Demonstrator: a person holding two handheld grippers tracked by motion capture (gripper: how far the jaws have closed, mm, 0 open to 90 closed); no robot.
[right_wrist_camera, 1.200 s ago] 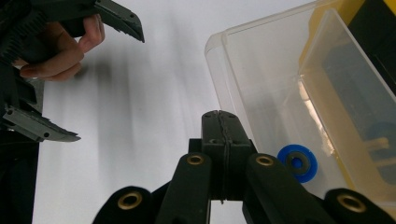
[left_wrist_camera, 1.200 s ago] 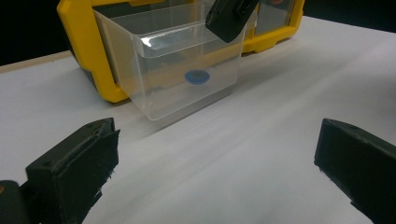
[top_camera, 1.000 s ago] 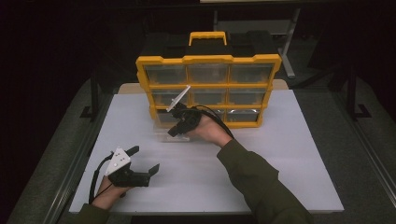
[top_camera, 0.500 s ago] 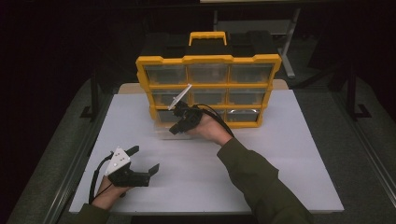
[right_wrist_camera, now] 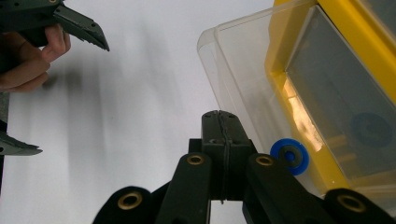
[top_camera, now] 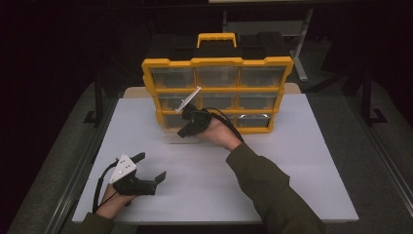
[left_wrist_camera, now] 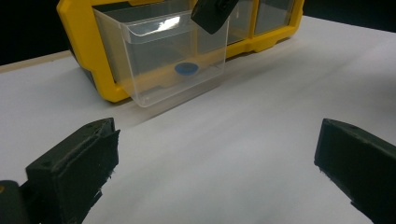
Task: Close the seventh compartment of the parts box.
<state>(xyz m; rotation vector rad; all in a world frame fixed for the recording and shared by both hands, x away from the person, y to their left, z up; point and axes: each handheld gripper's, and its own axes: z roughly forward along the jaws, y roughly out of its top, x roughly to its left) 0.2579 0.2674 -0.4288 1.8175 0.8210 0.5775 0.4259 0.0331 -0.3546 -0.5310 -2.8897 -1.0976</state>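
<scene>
Centre of the high view: the right gripper (top_camera: 187, 127) sits at the front of the clear plastic drawer (left_wrist_camera: 163, 56), which juts out of the bottom-left slot of the yellow-framed organiser cabinet (top_camera: 216, 63). In the right gripper view its jaws are pressed flat together with nothing between them, beside the drawer's clear wall. A small blue disc (left_wrist_camera: 186, 69) lies on the drawer floor. Lower left of the high view, the left gripper (top_camera: 151, 168) rests on the white table (top_camera: 302, 161), jaws spread wide and empty.
</scene>
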